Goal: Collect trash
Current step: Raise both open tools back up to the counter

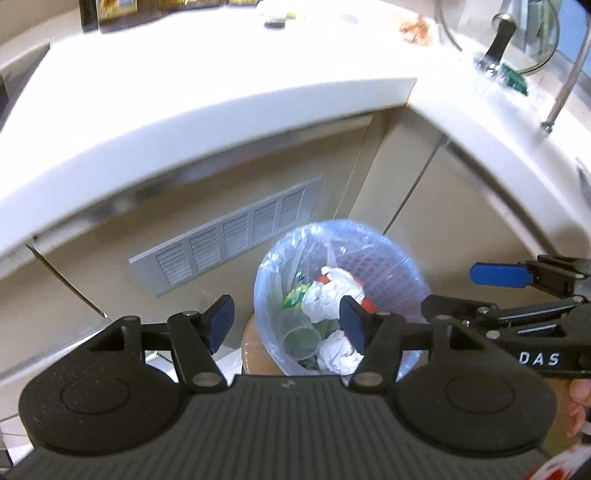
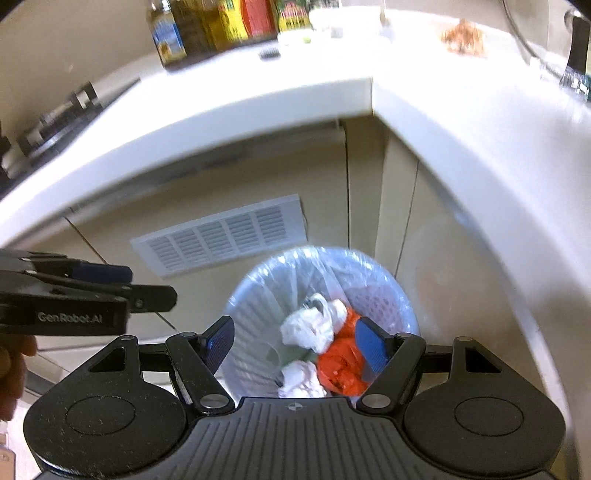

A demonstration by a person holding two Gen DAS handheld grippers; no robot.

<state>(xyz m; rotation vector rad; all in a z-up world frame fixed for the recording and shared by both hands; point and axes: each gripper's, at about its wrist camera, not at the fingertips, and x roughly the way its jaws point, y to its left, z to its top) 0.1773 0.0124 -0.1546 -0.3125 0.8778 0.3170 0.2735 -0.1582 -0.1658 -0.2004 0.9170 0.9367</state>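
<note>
Both grippers, left & right, spread, empty, above lined bin; countertop overhangs behind.

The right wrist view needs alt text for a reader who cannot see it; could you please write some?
A lined wastebasket on the floor holds crumpled white tissues and an orange bag, seen between the open, empty right gripper. The left gripper enters from the left, below a white countertop with bottles.
</note>
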